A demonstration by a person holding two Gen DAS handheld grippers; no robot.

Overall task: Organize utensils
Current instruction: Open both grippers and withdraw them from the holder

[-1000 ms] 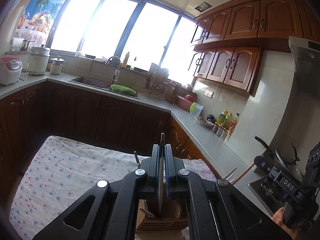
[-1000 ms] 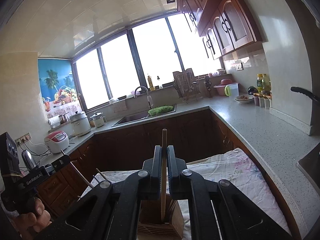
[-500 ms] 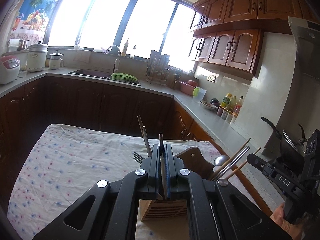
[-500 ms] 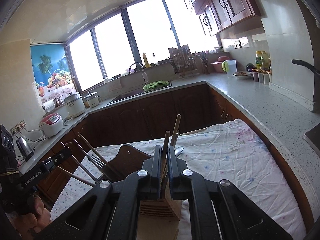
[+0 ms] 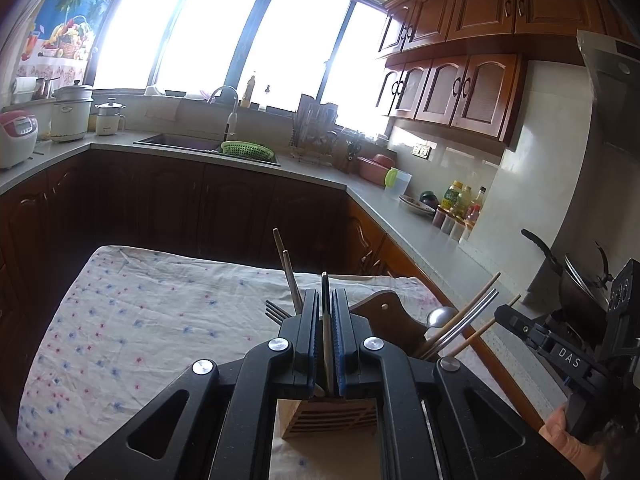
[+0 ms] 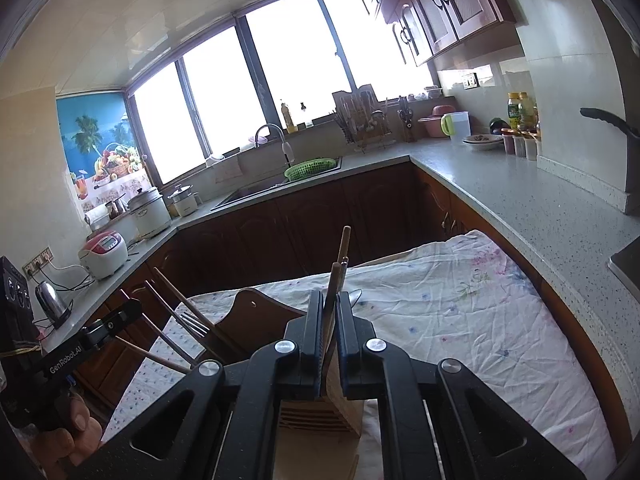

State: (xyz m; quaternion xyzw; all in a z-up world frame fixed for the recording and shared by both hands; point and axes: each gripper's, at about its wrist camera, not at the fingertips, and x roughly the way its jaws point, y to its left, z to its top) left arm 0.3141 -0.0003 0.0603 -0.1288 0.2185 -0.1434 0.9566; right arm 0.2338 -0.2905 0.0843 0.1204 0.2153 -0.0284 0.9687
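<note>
item 1, my left gripper: jaws pressed onto a thin dark flat utensil handle, held upright directly above the slatted wooden utensil holder. i cannot tell what kind of utensil it is.

item 2, my right gripper: jaws clamped on a brown wooden chopstick, tilted slightly right, its lower end reaching into the same wooden holder.

item 3, wooden holder: stands on the white cloth with small floral print, at the cloth's near edge.

item 4, contents of the holder, left wrist view: a metal fork and two thin upright sticks on its left side; a metal spoon, steel chopsticks and wooden chopsticks leaning out to its right; a dark wooden paddle-shaped board with a hole behind it.

item 5, beyond the holder: grey stone countertop with a sink, and a green plastic basket at the sink's edge.
</note>
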